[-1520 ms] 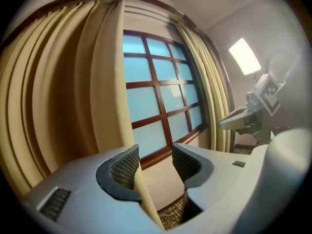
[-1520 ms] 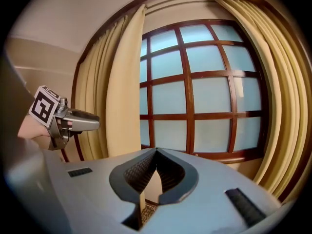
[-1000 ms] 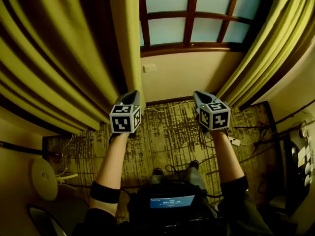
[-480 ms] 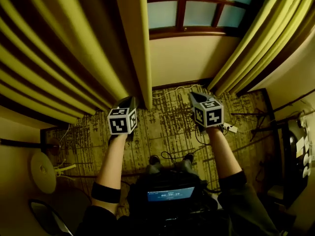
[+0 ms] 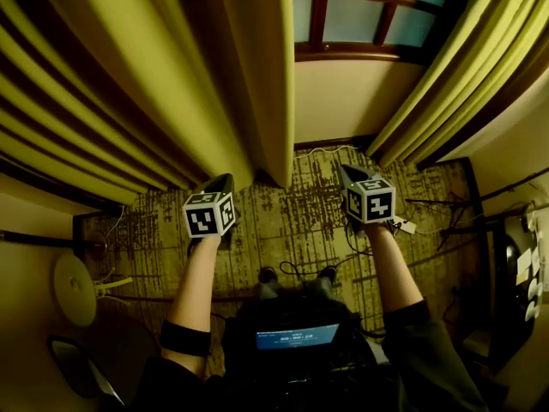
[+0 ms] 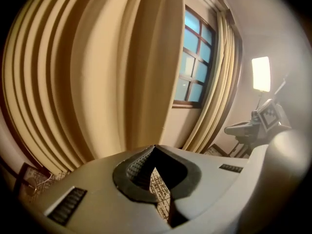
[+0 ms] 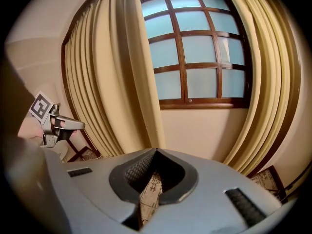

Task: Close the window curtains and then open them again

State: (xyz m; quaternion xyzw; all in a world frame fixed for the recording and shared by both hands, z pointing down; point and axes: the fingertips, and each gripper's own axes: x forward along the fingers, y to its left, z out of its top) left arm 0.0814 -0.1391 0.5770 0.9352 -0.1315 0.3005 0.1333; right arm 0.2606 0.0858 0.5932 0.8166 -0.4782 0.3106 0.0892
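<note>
Yellow left curtain (image 5: 257, 75) partly over window (image 5: 360, 15), right curtain (image 5: 455, 67) bunched aside; L gripper (image 6: 155, 149) & R gripper (image 7: 156, 151) jaws together, empty – closing prob. not done

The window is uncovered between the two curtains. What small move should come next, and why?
Probably open the left gripper and bring it to the hanging edge of the left curtain: its jaws are shut on nothing, that edge hangs just ahead, and the window is uncovered.

Two curtains, one window, two grippers.
Flanking the window (image 5: 360, 20): left curtain (image 5: 171, 75), right curtain (image 5: 463, 67); below it: left gripper (image 5: 226, 178), right gripper (image 5: 344, 169).
</note>
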